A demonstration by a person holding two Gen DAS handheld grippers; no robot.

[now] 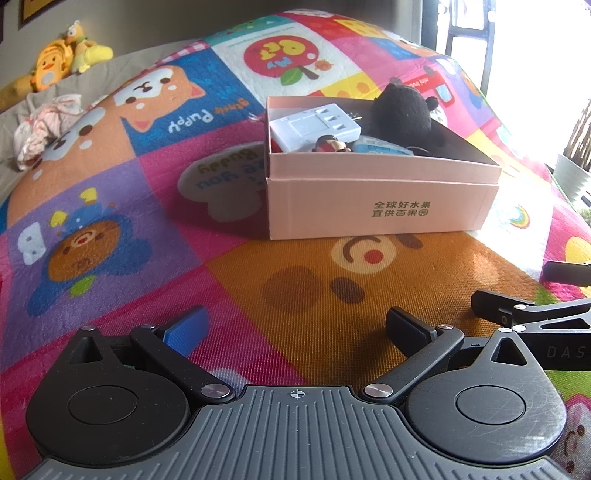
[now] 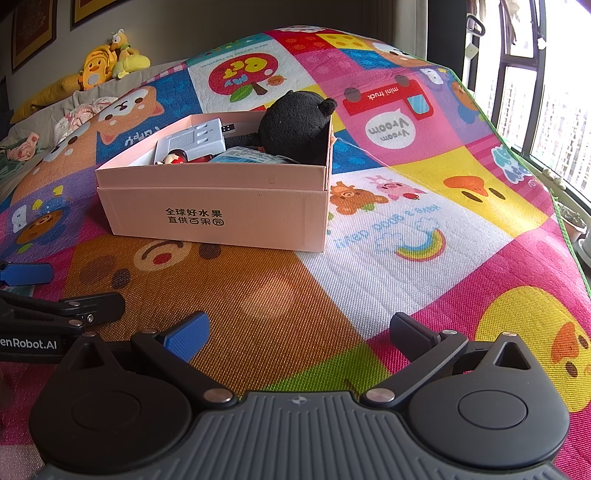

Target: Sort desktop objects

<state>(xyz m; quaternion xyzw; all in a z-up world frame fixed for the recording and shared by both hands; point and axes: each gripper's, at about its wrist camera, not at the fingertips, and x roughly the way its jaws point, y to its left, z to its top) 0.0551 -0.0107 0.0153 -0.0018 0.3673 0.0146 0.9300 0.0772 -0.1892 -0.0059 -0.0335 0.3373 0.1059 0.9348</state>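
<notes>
Two black fingers of the left gripper (image 1: 295, 328) sit nearest in the left wrist view, spread wide apart with nothing between them. One finger has a blue ribbed pad (image 1: 188, 330); the other pad is dark. Under them lies a soft woven play mat (image 1: 314, 295) with bright squares, cartoon bears, a puppy and an apple tree. Part of the right gripper (image 1: 532, 314) pokes in from the right edge. Farther back on the mat stands a pink cardboard box (image 1: 380, 206) with green print on its front wall. Its long side runs left to right, and its top is open. Inside are a white plastic power strip (image 1: 314, 127) lying flat, a fuzzy black plush toy (image 1: 402, 112) at the right, a small figure with a red body (image 1: 330, 144) and a light blue packet (image 1: 380, 147). Far left, a yellow duck plush toy (image 1: 51, 68) and crumpled pink cloth (image 1: 44, 125) rest on a grey bed cover. Bright window light comes from the right.

Black fingers of the right gripper (image 2: 299, 332) come first in the right wrist view too, wide open and empty. The left gripper (image 2: 48, 295) shows at the left edge. The box (image 2: 221, 214) sits left of the middle, its long side turned a bit away to the right. A tall window with dark frames (image 2: 532, 103) fills the right side, and dark picture frames (image 2: 33, 33) hang on the wall.
</notes>
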